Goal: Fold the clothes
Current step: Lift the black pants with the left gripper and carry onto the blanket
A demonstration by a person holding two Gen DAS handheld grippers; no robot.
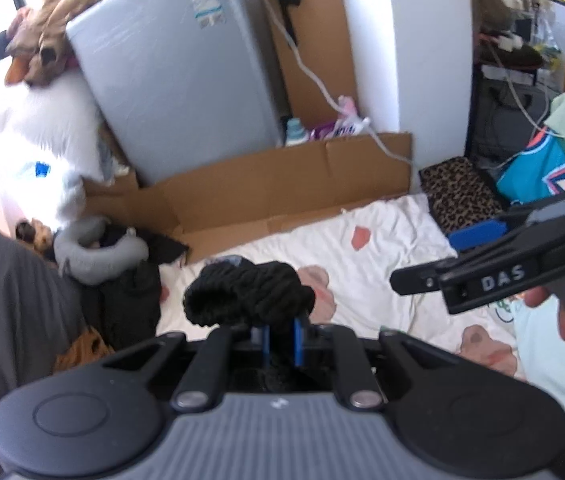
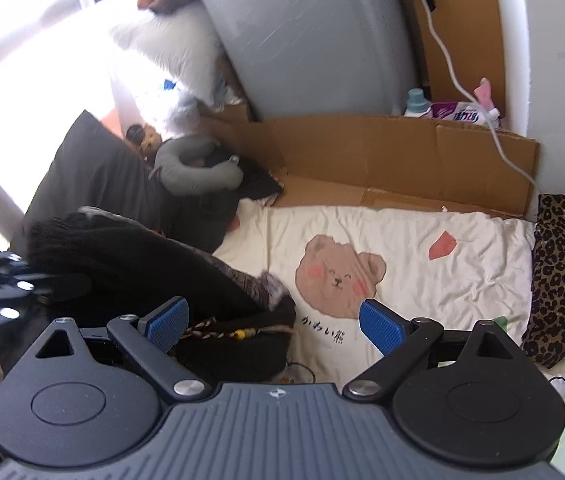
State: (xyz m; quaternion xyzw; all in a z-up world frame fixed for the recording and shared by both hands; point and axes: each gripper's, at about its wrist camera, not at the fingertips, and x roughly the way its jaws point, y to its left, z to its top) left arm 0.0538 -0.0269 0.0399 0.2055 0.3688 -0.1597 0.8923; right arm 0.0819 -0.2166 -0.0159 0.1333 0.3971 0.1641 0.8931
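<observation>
Left claw (image 1: 282,330): mine, clenched on black knit garment (image 1: 248,294), bunched above bear-print bedsheet (image 1: 382,256).
Right claw (image 2: 274,322): released, empty.
Risk: thin pinch; knit may slip or sag unfolded.

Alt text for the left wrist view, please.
The left gripper is shut on a bunched black knitted garment, held above a white bear-print sheet. The right gripper reaches in from the right edge; cardboard lines the far side.
</observation>
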